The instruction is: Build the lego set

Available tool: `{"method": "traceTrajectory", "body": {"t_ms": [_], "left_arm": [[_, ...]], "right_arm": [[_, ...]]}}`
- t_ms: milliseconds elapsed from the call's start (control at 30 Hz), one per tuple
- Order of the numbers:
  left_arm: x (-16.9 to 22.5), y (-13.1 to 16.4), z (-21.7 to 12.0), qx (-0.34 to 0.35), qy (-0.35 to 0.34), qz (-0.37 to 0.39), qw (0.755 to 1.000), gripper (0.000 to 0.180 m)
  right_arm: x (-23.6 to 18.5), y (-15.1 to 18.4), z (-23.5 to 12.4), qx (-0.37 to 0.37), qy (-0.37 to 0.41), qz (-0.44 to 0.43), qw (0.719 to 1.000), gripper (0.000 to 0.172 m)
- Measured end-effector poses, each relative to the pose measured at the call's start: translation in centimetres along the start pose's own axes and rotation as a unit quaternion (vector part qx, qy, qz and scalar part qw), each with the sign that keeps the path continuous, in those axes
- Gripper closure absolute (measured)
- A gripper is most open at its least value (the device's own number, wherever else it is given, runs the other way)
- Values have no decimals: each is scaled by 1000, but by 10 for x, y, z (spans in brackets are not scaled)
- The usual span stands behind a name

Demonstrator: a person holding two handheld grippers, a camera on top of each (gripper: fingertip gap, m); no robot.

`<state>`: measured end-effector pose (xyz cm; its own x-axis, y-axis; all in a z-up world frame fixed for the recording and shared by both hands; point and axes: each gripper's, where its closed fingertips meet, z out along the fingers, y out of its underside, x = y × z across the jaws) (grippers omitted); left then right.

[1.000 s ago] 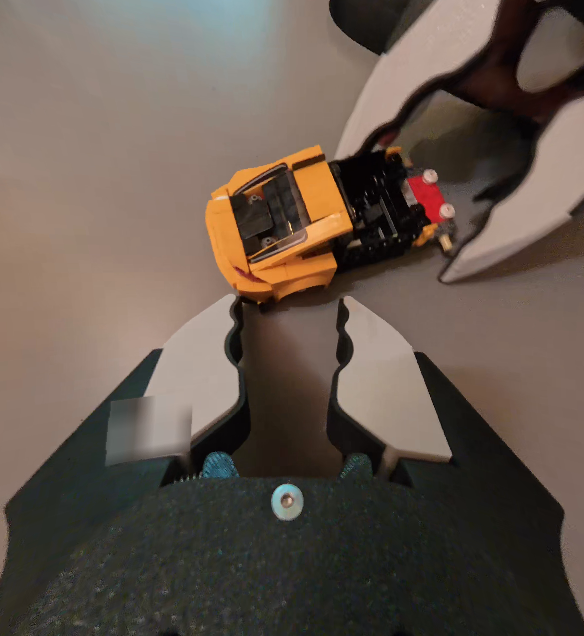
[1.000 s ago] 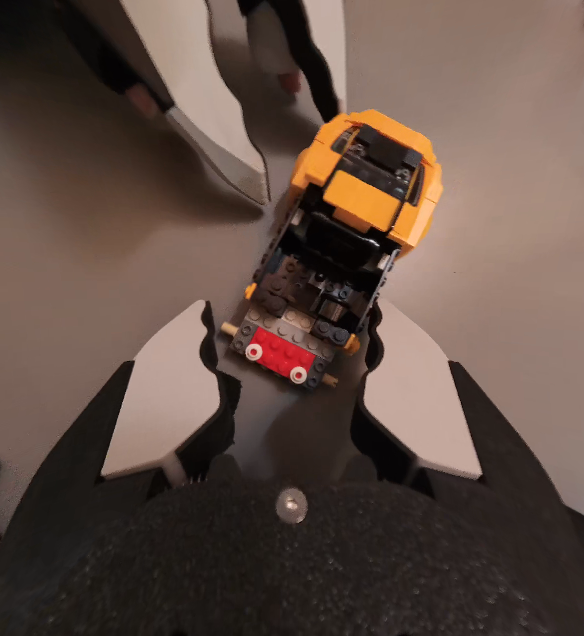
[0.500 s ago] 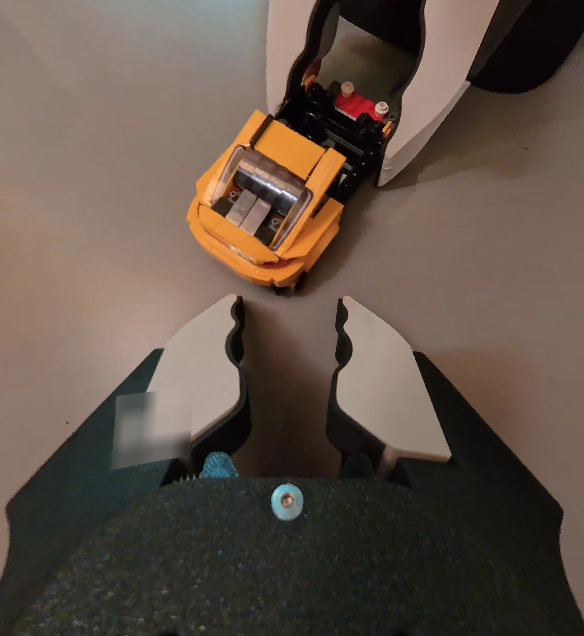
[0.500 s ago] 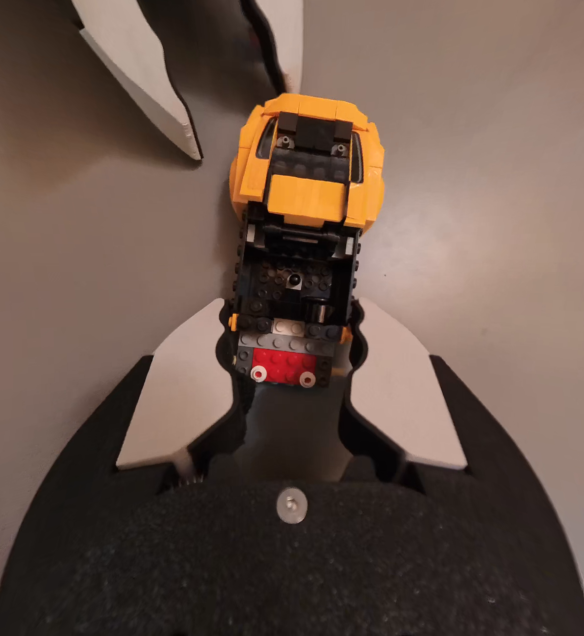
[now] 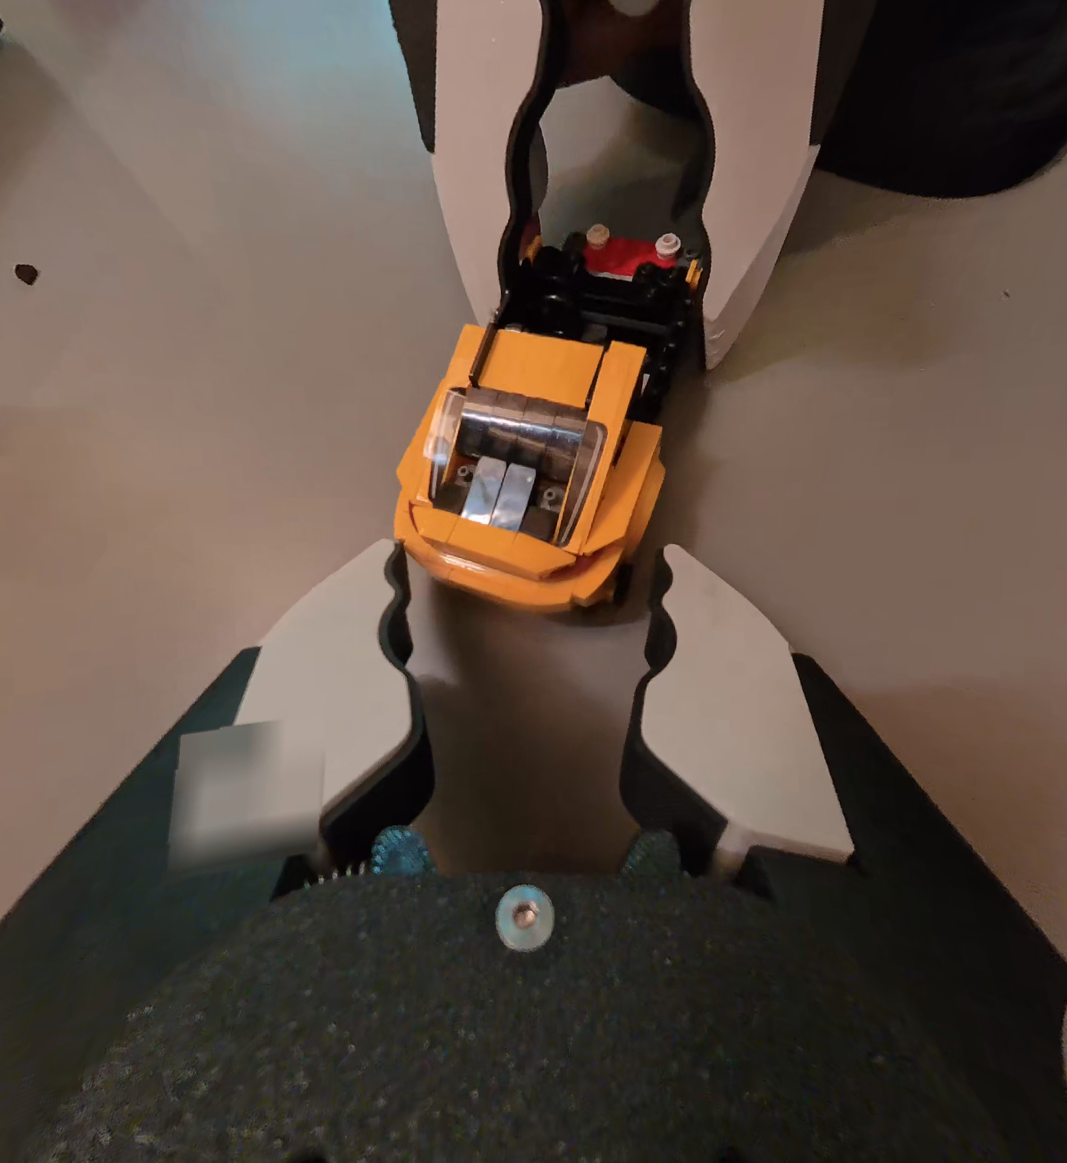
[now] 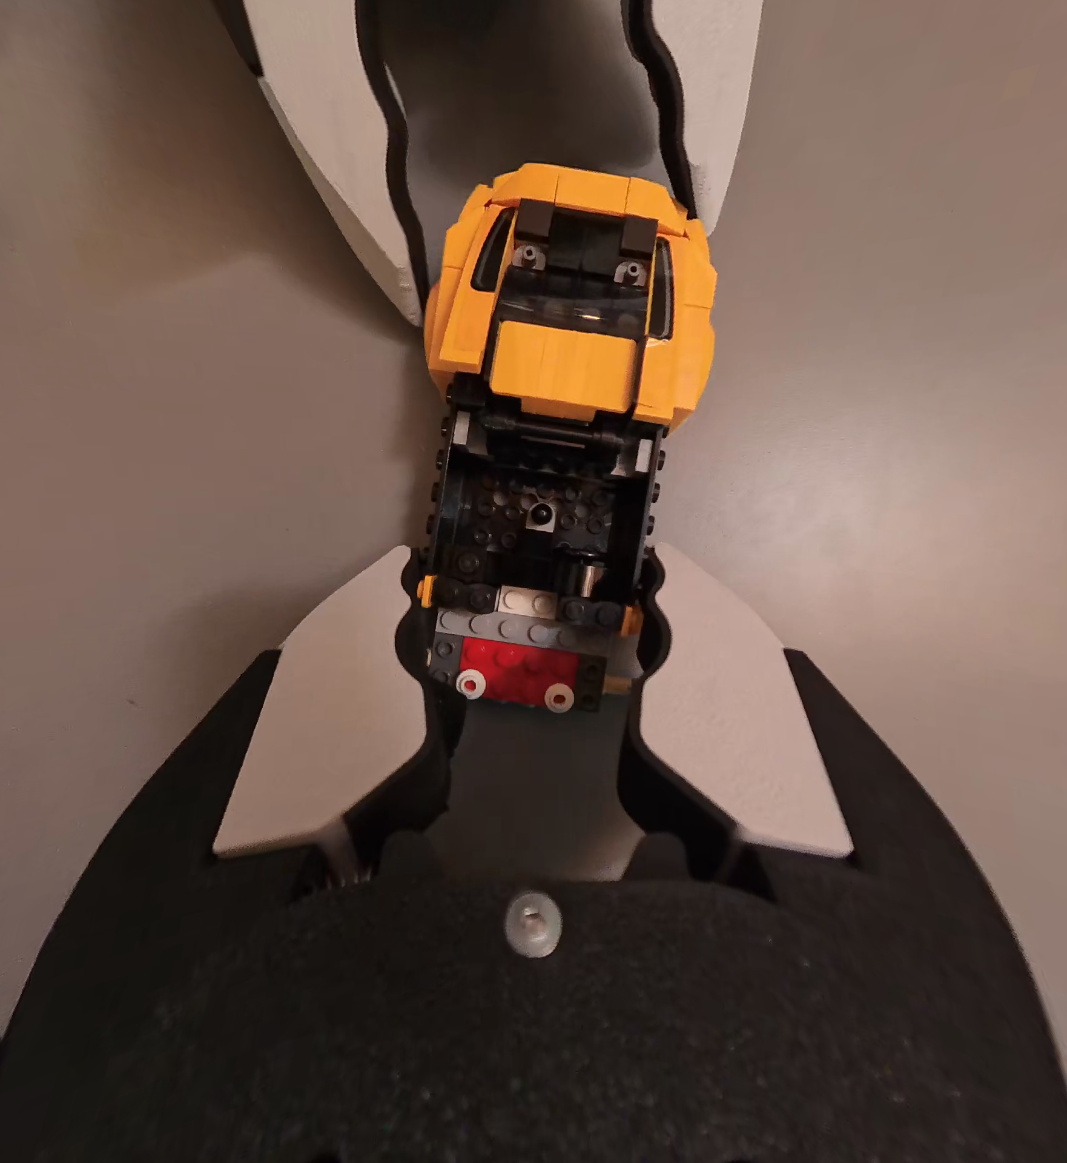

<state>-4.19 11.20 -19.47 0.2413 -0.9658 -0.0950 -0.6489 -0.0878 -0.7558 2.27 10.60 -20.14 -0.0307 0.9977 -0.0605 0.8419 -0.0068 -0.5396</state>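
Orange brick car (image 6: 572,352), rear clamped in right hand-held gripper (image 6: 528,604), nose btwn left's tips

The left gripper (image 5: 528,554) now has wider jaws than a second ago, and they flank the orange nose of the brick-built toy car (image 5: 531,497) instead of stopping short of it at 6 o'clock. The car, earlier slanted toward 10 o'clock in the left wrist view, now points straight along the 12-to-6 line. The right gripper (image 6: 528,560), a second ago spread wide around the car's black rear, now has its jaws closed against both sides of that rear.
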Motion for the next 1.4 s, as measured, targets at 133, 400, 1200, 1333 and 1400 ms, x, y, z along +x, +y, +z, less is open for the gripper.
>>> {"method": "traceTrajectory", "body": {"t_ms": [133, 400, 1200, 1333, 1400], "left_arm": [[1, -4, -4, 17, 23, -44, 999, 113], [8, -8, -7, 37, 64, -85, 994, 113], [25, -38, -17, 39, 19, 20, 999, 161], [25, -38, -15, 27, 5, 34, 999, 167], [26, -38, -15, 20, 0, 46, 999, 169]], "right_arm": [[-3, -2, -4, 10, -62, 17, 998, 106], [-6, -4, -14, 10, -159, 41, 986, 105], [-5, -4, -8, -21, -82, -37, 996, 105], [-5, -3, -8, -26, -75, -49, 996, 106], [-5, -2, -8, -27, -73, -51, 996, 106]]}}
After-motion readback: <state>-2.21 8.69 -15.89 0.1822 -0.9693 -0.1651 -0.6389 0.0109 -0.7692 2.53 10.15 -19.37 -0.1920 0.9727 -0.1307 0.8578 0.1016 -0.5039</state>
